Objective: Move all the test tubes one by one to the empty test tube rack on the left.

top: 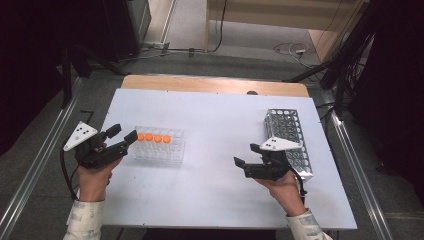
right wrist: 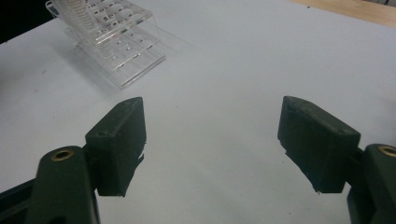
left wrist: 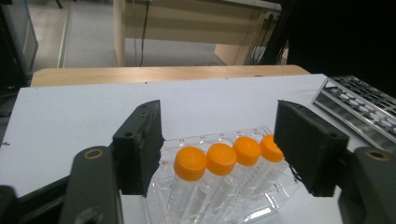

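Holding both grippers spread and empty, left gripper (top: 121,134) and right gripper (top: 247,155), you have four orange-capped tubes (top: 153,138) seated in the clear rack (top: 159,152); the metal rack (top: 290,137) stands empty.

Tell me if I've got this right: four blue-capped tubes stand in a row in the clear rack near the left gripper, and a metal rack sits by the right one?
Not quite: the caps are orange, not blue, as the left gripper view shows. The rest holds: four tubes stand in a row in the clear rack near the left gripper, and the metal rack sits by the right gripper.
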`<state>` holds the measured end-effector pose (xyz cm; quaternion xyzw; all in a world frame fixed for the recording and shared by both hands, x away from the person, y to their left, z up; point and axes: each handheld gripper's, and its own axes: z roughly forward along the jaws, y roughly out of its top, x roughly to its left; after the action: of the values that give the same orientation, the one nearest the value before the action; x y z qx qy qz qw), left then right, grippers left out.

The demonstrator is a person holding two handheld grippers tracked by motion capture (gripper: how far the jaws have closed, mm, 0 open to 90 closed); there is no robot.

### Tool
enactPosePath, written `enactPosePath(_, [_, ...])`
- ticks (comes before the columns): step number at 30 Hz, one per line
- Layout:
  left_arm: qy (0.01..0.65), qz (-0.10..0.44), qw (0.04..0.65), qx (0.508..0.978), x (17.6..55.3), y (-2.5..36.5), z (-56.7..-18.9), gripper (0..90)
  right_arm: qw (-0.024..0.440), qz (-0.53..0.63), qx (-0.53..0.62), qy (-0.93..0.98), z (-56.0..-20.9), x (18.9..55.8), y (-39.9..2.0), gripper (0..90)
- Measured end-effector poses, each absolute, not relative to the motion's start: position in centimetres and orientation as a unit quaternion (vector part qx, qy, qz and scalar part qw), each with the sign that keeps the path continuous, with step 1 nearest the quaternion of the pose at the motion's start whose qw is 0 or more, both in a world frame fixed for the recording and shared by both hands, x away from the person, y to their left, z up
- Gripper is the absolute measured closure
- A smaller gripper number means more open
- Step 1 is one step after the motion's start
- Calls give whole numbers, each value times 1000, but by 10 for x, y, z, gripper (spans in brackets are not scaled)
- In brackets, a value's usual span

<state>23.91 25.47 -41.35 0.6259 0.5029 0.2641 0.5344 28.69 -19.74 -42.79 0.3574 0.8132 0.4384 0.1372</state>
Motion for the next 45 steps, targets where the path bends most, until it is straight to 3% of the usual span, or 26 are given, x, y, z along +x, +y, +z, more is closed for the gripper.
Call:
enactPosePath(11, [508, 277, 523, 626, 225, 253, -410, 256, 151, 440, 372, 804, -425, 285, -214, 220])
enactPosePath(27, [533, 293, 487, 627, 198, 266, -437, 246, 191, 436, 436, 764, -425, 265, -296, 219])
enactPosePath(45, [580, 294, 437, 621, 179, 290, -473, 244, 222, 400, 522, 719, -450, 237, -381, 217])
